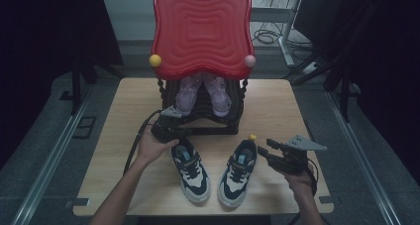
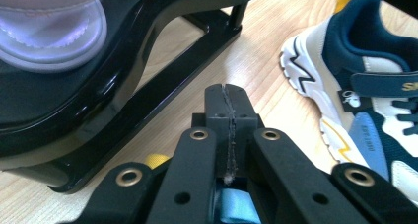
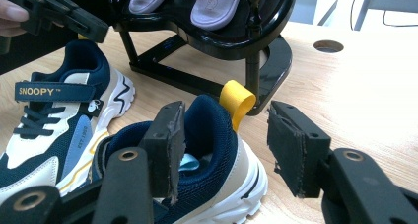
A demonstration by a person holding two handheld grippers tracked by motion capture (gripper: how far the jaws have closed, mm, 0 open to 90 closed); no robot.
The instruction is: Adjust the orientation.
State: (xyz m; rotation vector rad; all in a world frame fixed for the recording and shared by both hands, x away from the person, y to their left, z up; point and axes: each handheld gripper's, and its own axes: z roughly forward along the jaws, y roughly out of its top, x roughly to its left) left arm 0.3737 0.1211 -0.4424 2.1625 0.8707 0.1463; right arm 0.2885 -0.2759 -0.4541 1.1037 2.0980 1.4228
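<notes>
Work in hand: two navy and cream sneakers stand side by side at the lower centre of the high view, in front of a black shoe rack (image 1: 233,117).
Right gripper (image 1: 268,151): my jaws are apart. In the right gripper view one jaw stands over the heel opening of the right sneaker (image 3: 217,150) and the other outside it, so the heel collar lies between them, not yet pinched.
Left gripper (image 1: 179,134): my jaws are pressed together with nothing between them. It hangs just behind the heel of the left sneaker (image 1: 191,169), near the foot of the rack.
Key relation: each shoe runs long from heel, at the rack side, to toe, at the lower edge of the frame. The right sneaker's heel is directly under my right gripper, so this hand is the nearer one.
Look of the shoe: dark mesh collar, cream side panel, white sole, and a yellow pull loop (image 3: 237,101) standing up at the heel.
Rack: a pair of lilac sandals (image 1: 203,93) sits on it, below a red wavy panel (image 1: 202,29).
</notes>
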